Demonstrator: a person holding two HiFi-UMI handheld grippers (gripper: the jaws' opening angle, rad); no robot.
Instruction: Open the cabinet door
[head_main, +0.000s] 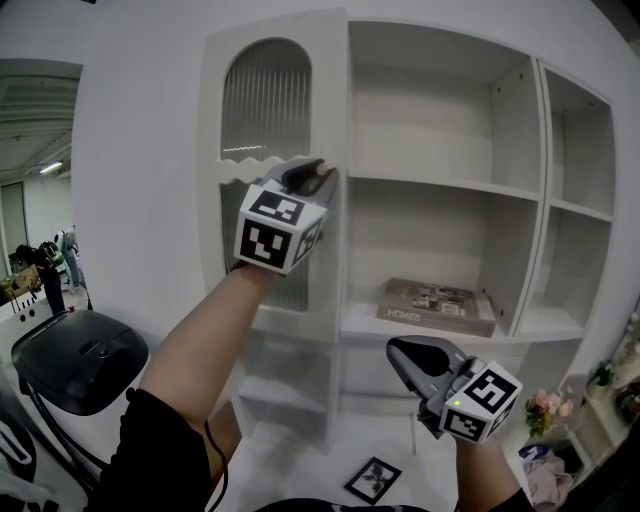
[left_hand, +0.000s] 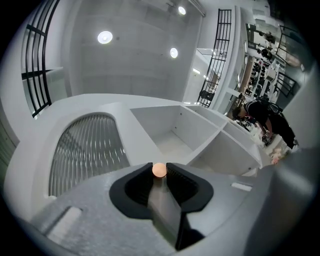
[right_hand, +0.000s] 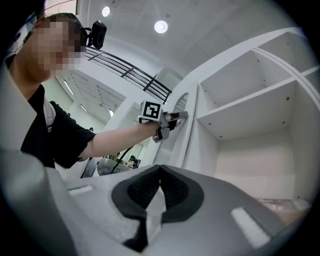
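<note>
The left hand-held gripper is pinching the small copper knob on the cabinet door, at the shelf unit's left edge. The door is probably swinging light, though its ribbed glass is fragile and the round knob slippery. The right hand-held gripper is hanging closed and empty.

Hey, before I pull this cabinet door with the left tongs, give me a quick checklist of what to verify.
1. Left tongs gripping the knob: ok, pads shut on the small round knob.
2. Right tongs out of the way: ok, shut, empty, low in front of the shelves.
3. Book clear of the cabinet door: ok, it lies on the open shelf beside the door.
4. Hinge side: cannot tell.
5. Swing path: cannot tell; the person's forearm is in front of the door.
</note>
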